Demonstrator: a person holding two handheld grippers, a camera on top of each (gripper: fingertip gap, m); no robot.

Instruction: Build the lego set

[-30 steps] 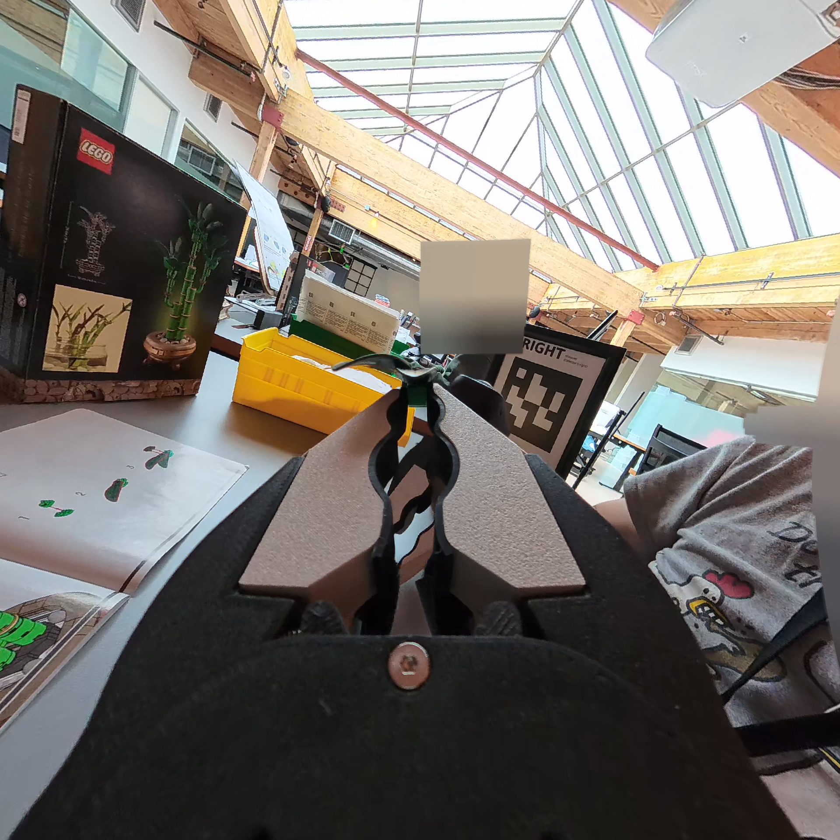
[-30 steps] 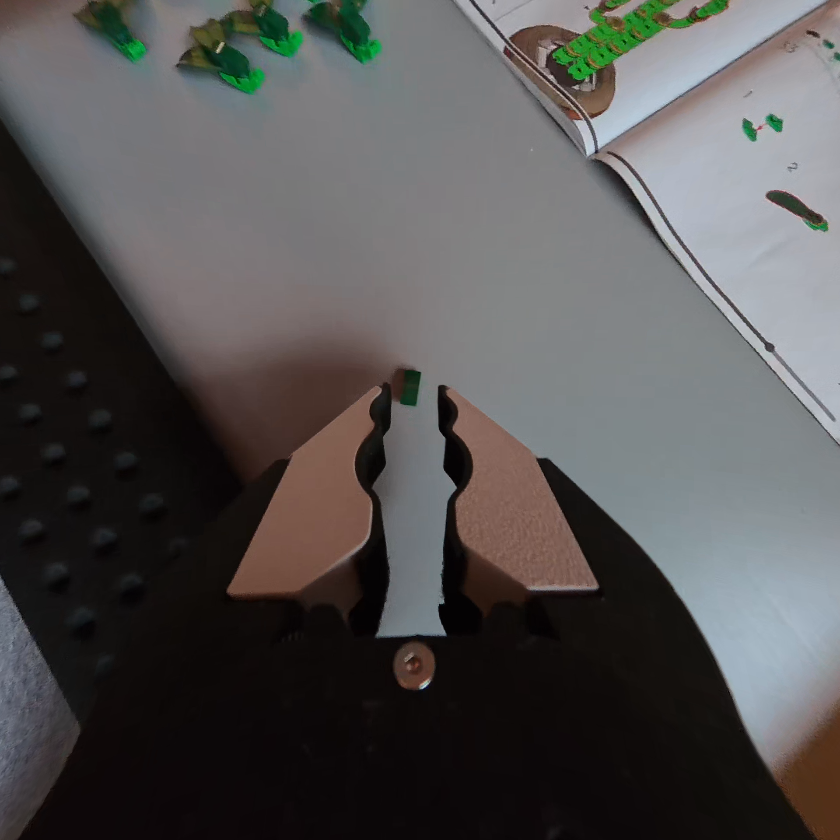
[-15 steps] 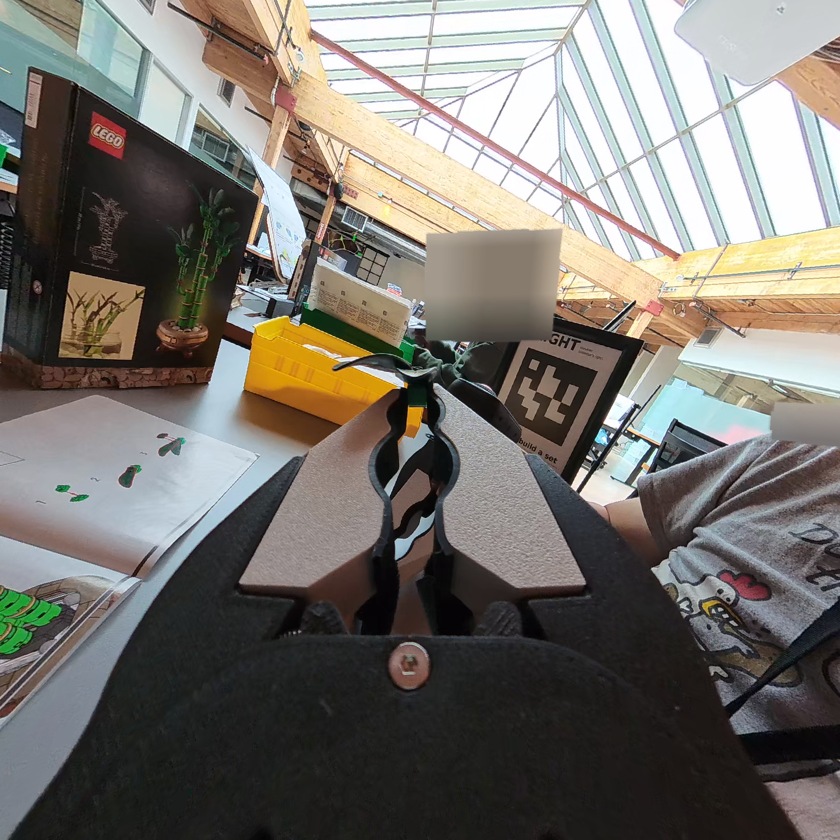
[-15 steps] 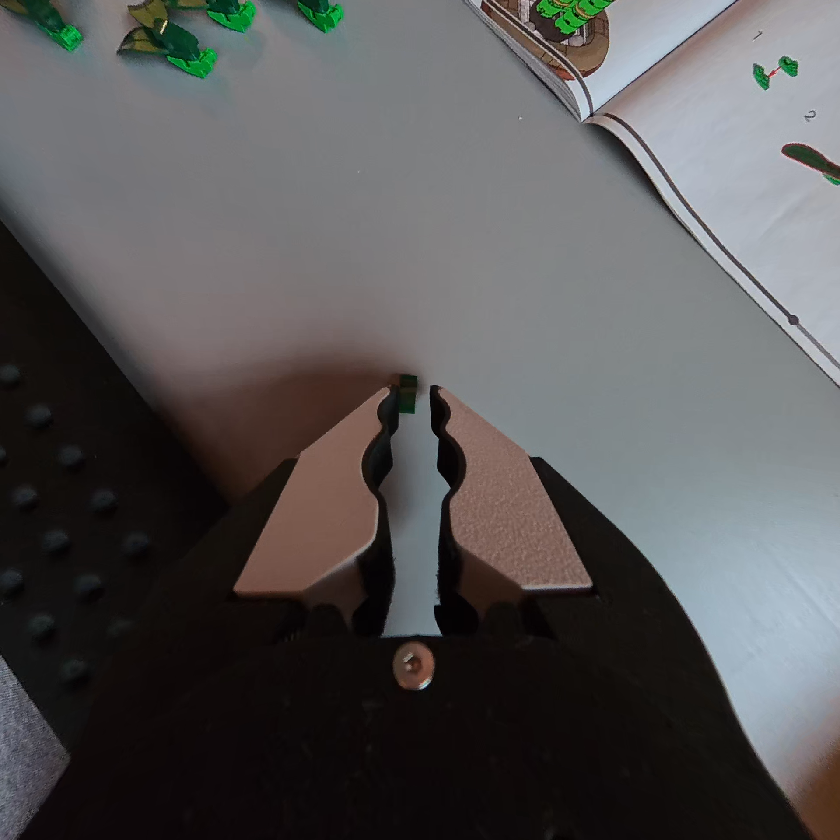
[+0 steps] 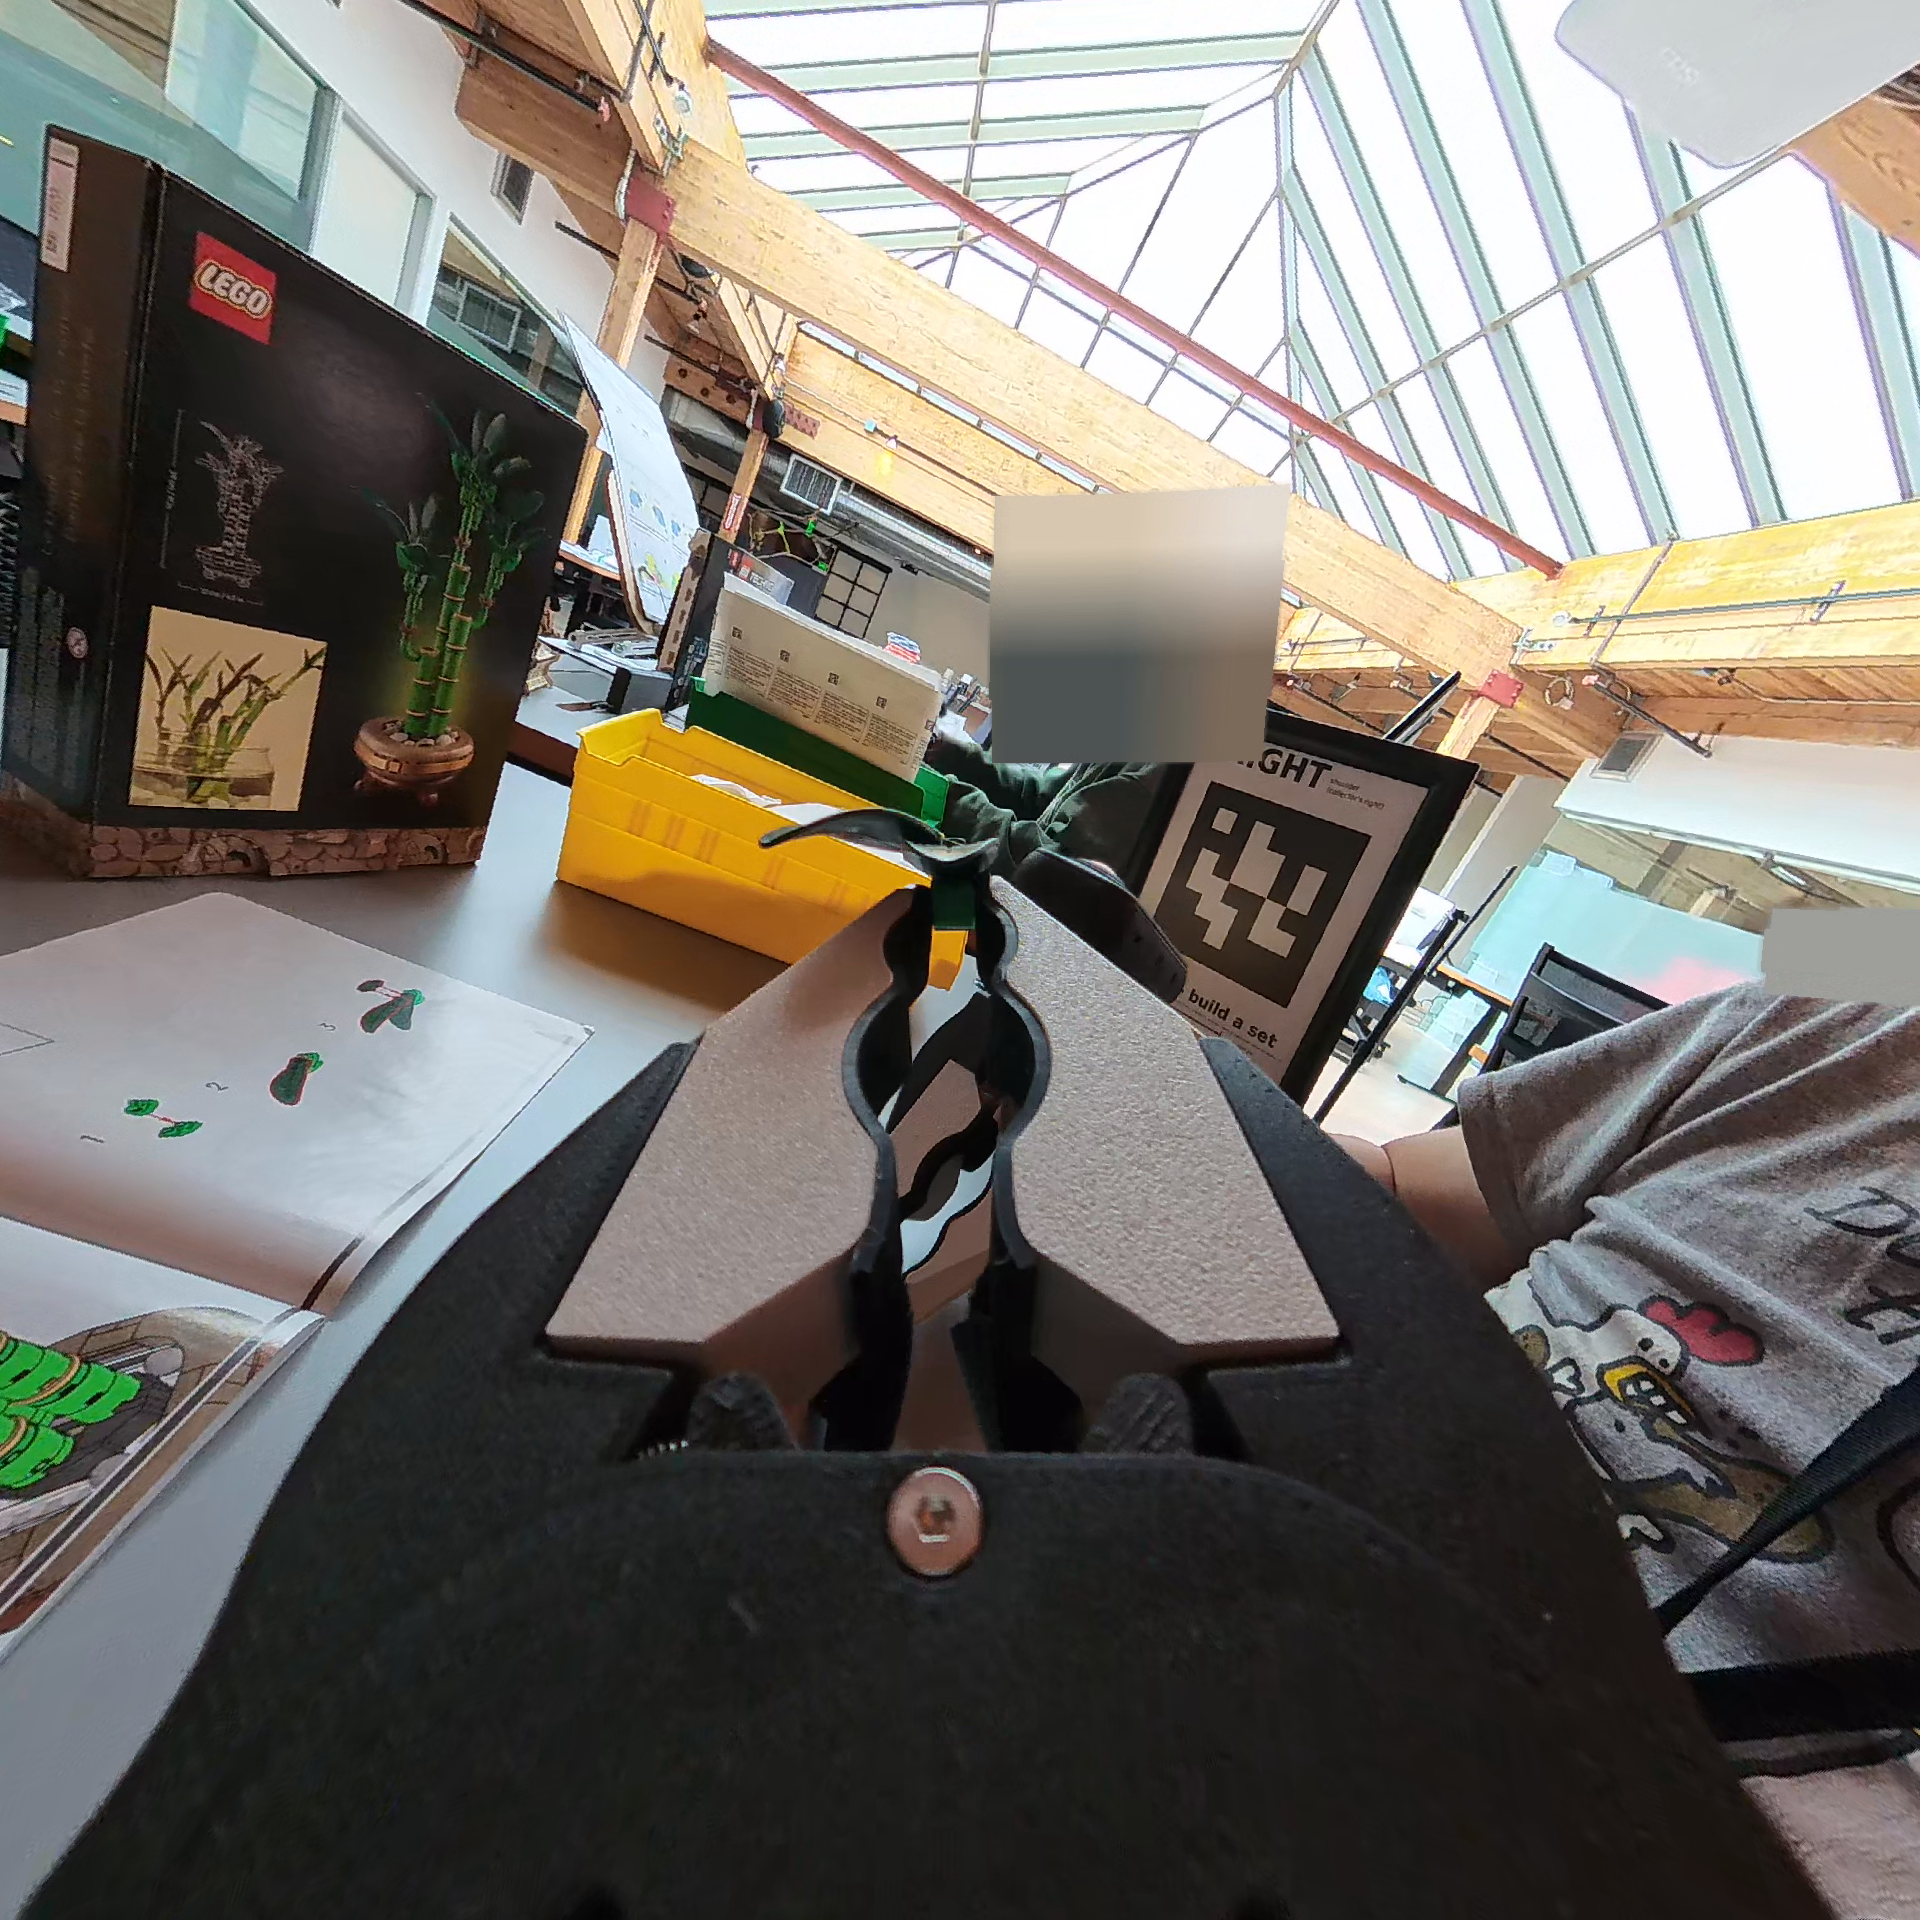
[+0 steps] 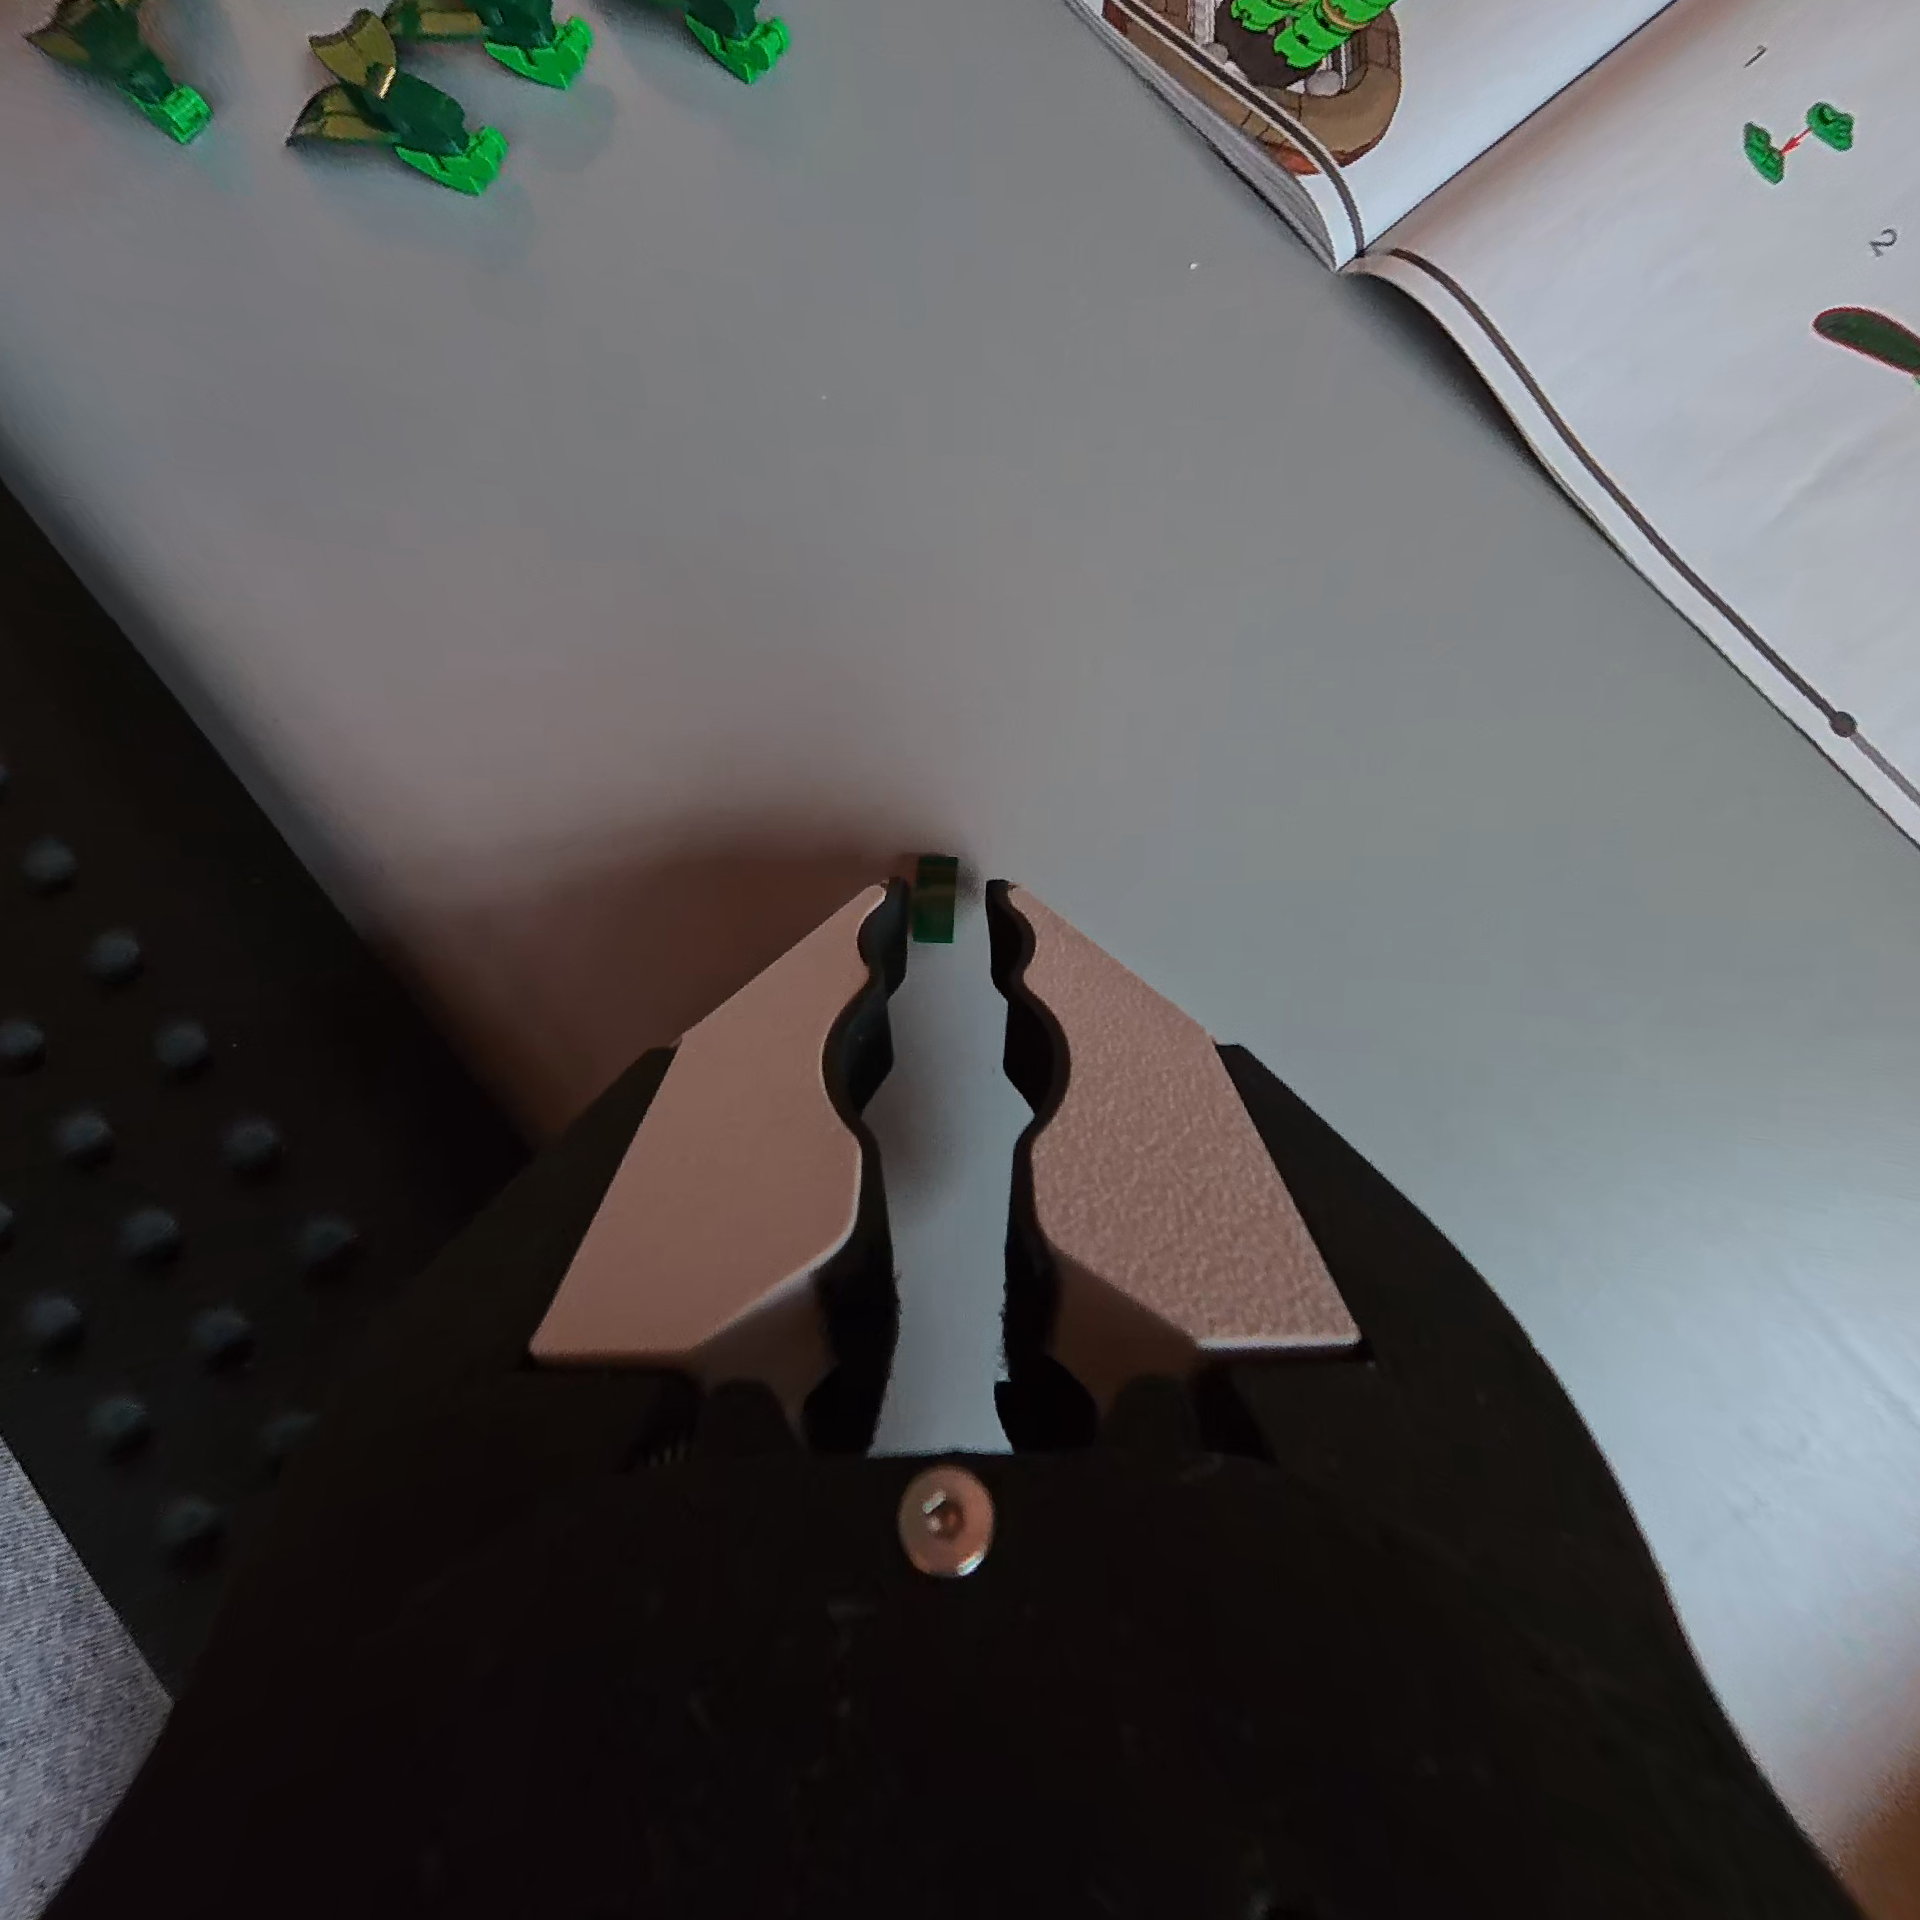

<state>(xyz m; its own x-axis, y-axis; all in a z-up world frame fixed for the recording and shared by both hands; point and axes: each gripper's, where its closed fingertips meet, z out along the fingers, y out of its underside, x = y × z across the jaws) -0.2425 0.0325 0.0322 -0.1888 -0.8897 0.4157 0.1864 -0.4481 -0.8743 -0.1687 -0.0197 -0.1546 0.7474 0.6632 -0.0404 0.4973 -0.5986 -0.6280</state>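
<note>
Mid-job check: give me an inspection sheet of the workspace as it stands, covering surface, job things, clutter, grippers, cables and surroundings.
Surface: grey matte table, bare in the middle.
Job's things: small green lego piece on the table; finished green leaf assemblies along the far edge; open instruction booklet; dark lego leaf piece; black lego set box standing upright.
Clutter: yellow plastic bin and a framed marker sign.
Grippers: left hand-held gripper shut on the dark leaf piece; right hand-held gripper open, green piece beside its left fingertip.
Cables: nothing seen.
Surroundings: timber beams and glass roof; a person's grey sleeve.
</note>
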